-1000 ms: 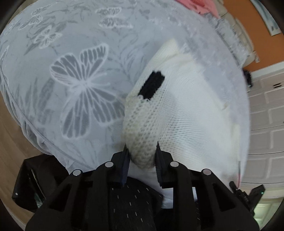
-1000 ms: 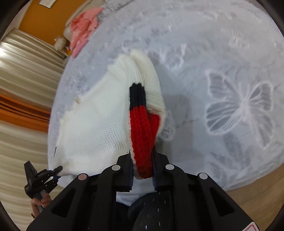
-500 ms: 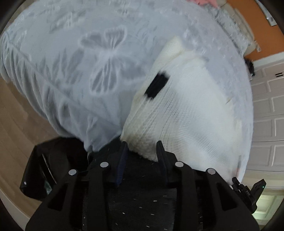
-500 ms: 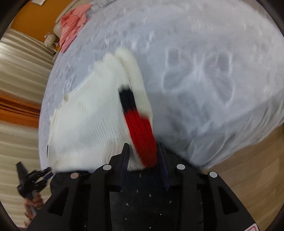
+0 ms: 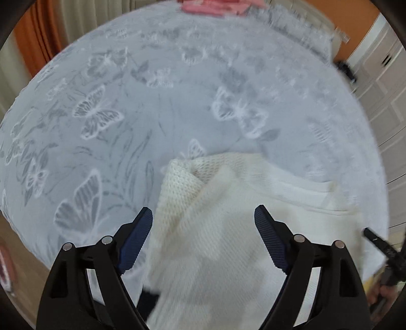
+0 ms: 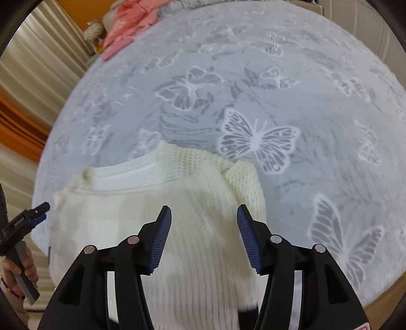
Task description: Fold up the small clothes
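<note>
Cream knit sweater (image 5: 218, 228) lies folded at the bed's near edge, 6 o'clock on the butterfly bedspread (image 5: 152, 106). Left gripper (image 5: 203, 226) and right gripper (image 6: 204, 228): jaws opening, knit beneath, pads clear. Risk: sweater overhangs the edge, may slide off; fold may spring open.

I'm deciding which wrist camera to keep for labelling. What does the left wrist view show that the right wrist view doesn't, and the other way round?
Only the left wrist view: white cabinet doors at the right edge, and the left gripper close up, jaws opening, pads clear of the knit.

Only the right wrist view: beige curtains at left, a hand gripping the other gripper's handle, and the right gripper close up, jaws opening above the knit.

Both: the cream knit sweater on the butterfly-print bedspread, and pink clothes at its far edge.
</note>
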A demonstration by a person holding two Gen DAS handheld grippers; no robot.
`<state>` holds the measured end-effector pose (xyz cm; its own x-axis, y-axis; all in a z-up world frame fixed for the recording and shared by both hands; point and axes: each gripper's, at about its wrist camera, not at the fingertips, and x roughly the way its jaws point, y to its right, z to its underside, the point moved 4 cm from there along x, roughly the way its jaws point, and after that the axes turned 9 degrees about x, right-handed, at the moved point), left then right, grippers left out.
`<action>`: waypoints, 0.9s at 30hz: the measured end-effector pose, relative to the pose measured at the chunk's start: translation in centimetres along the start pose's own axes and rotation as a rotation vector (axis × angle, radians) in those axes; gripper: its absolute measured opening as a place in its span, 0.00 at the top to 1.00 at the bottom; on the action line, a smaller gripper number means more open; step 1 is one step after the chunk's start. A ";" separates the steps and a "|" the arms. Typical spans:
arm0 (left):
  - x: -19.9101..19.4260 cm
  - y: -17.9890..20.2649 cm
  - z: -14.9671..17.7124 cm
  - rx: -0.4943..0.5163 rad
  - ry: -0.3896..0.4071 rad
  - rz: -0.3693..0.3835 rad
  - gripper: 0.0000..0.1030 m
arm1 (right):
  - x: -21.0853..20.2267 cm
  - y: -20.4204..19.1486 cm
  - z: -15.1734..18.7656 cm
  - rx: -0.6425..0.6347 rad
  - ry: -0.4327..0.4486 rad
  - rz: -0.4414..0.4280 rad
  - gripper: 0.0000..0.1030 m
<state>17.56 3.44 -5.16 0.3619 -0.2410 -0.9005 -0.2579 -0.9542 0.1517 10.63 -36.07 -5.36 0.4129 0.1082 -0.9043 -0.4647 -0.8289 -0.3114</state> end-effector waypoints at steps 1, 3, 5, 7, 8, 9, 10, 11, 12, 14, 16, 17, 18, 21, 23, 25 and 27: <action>1.2 0.0 -0.1 0.012 -0.021 0.002 0.38 | 0.7 -0.1 0.2 0.005 -0.014 -0.003 0.69; 3.2 0.1 0.2 0.036 -0.097 0.035 0.93 | 1.3 0.1 0.4 0.003 -0.049 -0.036 0.94; 2.7 0.0 0.1 0.013 -0.078 0.080 0.93 | -0.4 -0.2 0.2 0.003 0.003 -0.076 0.94; 0.0 0.1 -0.8 0.014 0.015 0.127 0.93 | -3.7 -0.3 -0.7 0.004 0.105 -0.109 0.95; -0.6 0.1 -1.0 0.010 0.034 0.133 0.93 | -4.8 -0.1 -1.1 0.018 0.137 -0.123 0.95; -1.2 0.0 -1.6 -0.004 0.056 0.143 0.93 | -5.4 0.5 -1.6 0.037 0.159 -0.128 0.95; -1.2 -0.2 -2.2 -0.020 0.064 0.137 0.93 | -5.0 1.0 -2.0 0.047 0.157 -0.118 0.95; -0.8 -0.3 -2.5 -0.024 0.063 0.134 0.93 | -4.0 1.6 -2.3 0.054 0.145 -0.091 0.95; 0.5 -0.3 -2.8 -0.020 0.041 0.108 0.92 | -1.9 2.4 -2.4 0.066 0.102 -0.058 0.94; 3.1 -0.3 -2.4 -0.013 -0.027 0.075 0.91 | 2.1 3.7 -1.8 0.100 -0.020 -0.016 0.94; 4.5 -0.7 -1.3 -0.041 -0.082 0.063 0.92 | 1.7 3.6 -1.5 0.115 0.002 -0.041 0.93; 4.0 -0.7 -1.2 -0.050 -0.061 0.071 0.90 | 0.5 3.0 -1.4 0.110 0.036 -0.060 0.92; 3.1 -0.8 -1.1 -0.057 -0.035 0.076 0.89 | -1.0 2.3 -1.2 0.101 0.073 -0.081 0.89; 2.5 -0.9 -0.9 -0.044 -0.016 0.048 0.85 | -1.9 1.6 -0.4 0.100 0.094 -0.083 0.89; 3.7 -0.9 -0.7 -0.037 -0.051 0.030 0.84 | 0.9 2.1 0.0 0.095 0.012 -0.023 0.89; 4.0 -0.9 -0.6 -0.048 -0.055 0.027 0.84 | 2.1 3.3 0.5 0.116 -0.020 0.022 0.94; 2.7 -0.7 -0.7 -0.058 -0.039 0.037 0.83 | 0.0 3.0 0.4 0.136 0.034 -0.008 0.90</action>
<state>19.33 3.30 -7.38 0.3180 -0.2706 -0.9087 -0.2176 -0.9537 0.2078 8.88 -38.35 -6.47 0.4420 0.0940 -0.8921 -0.5627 -0.7455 -0.3573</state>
